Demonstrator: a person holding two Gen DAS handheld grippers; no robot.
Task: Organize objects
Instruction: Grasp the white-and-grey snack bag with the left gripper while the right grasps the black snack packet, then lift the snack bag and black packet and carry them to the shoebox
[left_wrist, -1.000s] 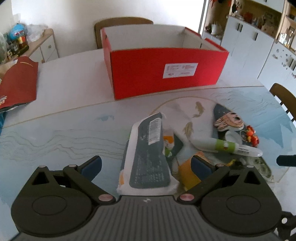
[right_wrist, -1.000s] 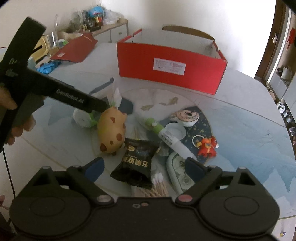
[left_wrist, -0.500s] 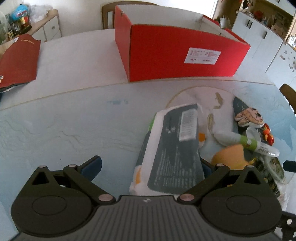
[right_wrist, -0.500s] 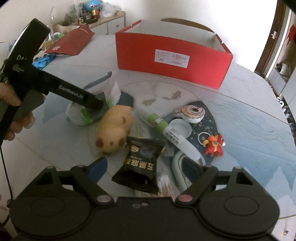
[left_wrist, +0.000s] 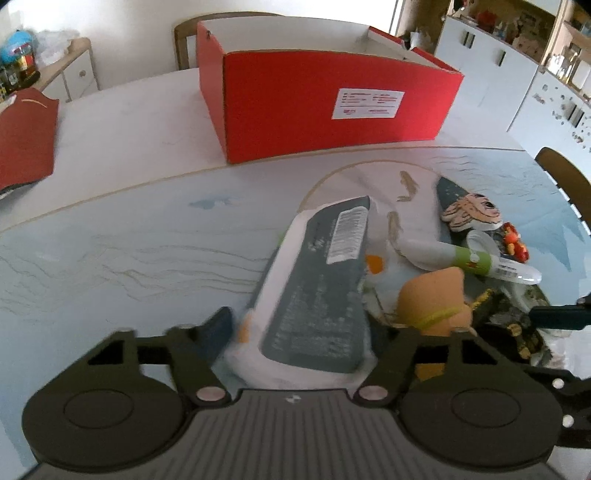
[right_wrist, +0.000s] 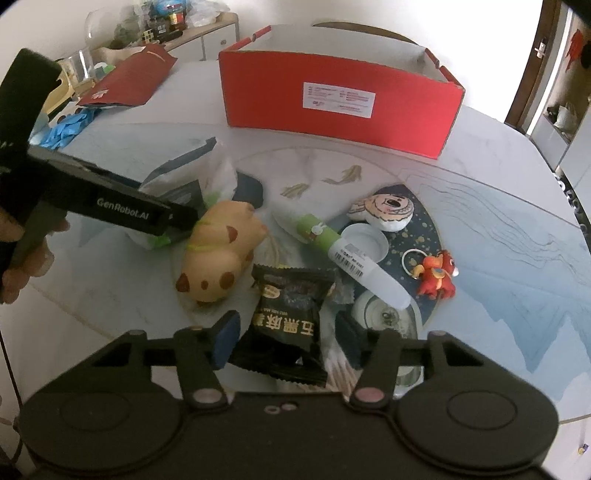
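My left gripper (left_wrist: 301, 325) pinches wipes pack (left_wrist: 314, 284) from both sides, pack lifted at tilt over table (left_wrist: 129, 258). My right gripper (right_wrist: 288, 338) has fingers spread around black snack bag (right_wrist: 288, 317), not squeezing yet. Bag lies flat on table in front of red box (right_wrist: 336, 107). Tan toy animal (right_wrist: 218, 251) just beside bag. Green tube (right_wrist: 343, 254) near it.
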